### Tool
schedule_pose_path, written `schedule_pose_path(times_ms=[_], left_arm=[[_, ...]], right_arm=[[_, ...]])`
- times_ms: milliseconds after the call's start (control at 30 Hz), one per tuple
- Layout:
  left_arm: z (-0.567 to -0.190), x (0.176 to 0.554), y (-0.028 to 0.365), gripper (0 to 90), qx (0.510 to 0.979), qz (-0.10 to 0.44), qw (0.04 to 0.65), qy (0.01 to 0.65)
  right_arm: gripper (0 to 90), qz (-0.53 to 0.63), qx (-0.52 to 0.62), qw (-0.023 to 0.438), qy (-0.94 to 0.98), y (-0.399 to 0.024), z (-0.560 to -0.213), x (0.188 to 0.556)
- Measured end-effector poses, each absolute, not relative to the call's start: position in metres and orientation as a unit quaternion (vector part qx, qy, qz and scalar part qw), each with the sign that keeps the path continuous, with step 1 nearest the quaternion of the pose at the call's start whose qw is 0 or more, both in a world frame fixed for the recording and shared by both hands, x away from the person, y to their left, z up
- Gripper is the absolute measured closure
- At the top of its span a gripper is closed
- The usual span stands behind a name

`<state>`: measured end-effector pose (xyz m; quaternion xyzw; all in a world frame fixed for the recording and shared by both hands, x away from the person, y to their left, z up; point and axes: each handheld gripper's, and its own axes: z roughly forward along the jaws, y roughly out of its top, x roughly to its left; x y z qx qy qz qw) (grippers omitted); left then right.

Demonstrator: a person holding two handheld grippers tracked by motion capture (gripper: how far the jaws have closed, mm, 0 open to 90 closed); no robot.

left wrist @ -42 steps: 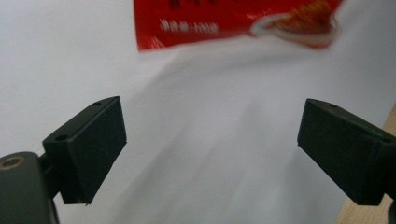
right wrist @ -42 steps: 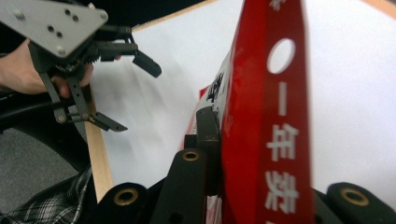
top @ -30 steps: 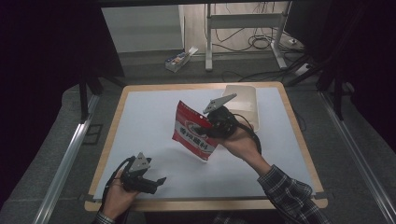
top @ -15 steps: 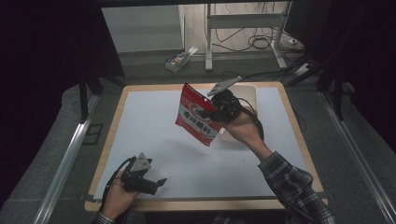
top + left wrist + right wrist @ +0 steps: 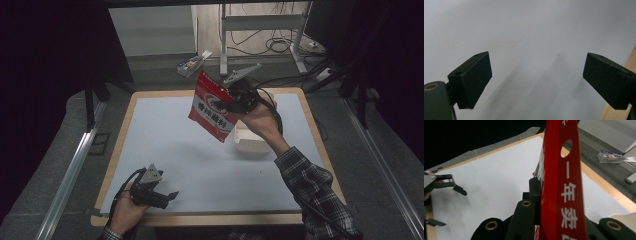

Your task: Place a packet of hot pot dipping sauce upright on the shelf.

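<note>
A red snack bag (image 5: 212,106) with white lettering hangs in the air above the middle of the table, tilted. My right gripper (image 5: 234,98) is shut on the bag's upper edge; in the right gripper view the red bag (image 5: 560,182) stands edge-on between the jaws. A beige box (image 5: 250,142) sits on the table under that hand. My left gripper (image 5: 169,197) rests near the table's front left edge, and in the left gripper view its fingers (image 5: 472,78) stand wide apart over bare white surface, holding nothing.
The white table top (image 5: 175,140) has a wooden rim. Beyond the far edge, a small carton (image 5: 192,63) lies on the floor next to metal stand legs (image 5: 260,22) and cables. Rails run along both sides.
My right gripper has lifted the red bag higher and carried it toward the far side of the table, off the beige box. The left gripper has stayed where it was.
</note>
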<state>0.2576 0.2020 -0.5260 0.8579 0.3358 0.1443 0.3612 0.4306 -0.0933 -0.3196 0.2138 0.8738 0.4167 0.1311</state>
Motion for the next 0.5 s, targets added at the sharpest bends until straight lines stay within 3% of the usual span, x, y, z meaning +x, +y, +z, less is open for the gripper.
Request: schedule_pose_path(times_ms=[500], left_arm=[[-0.527,0.258,0.202,8.4,0.858,0.142,0.361,0.335]], right_arm=[[87.8,0.411,0.251,0.162,0.861,-0.107,-0.312,0.463]])
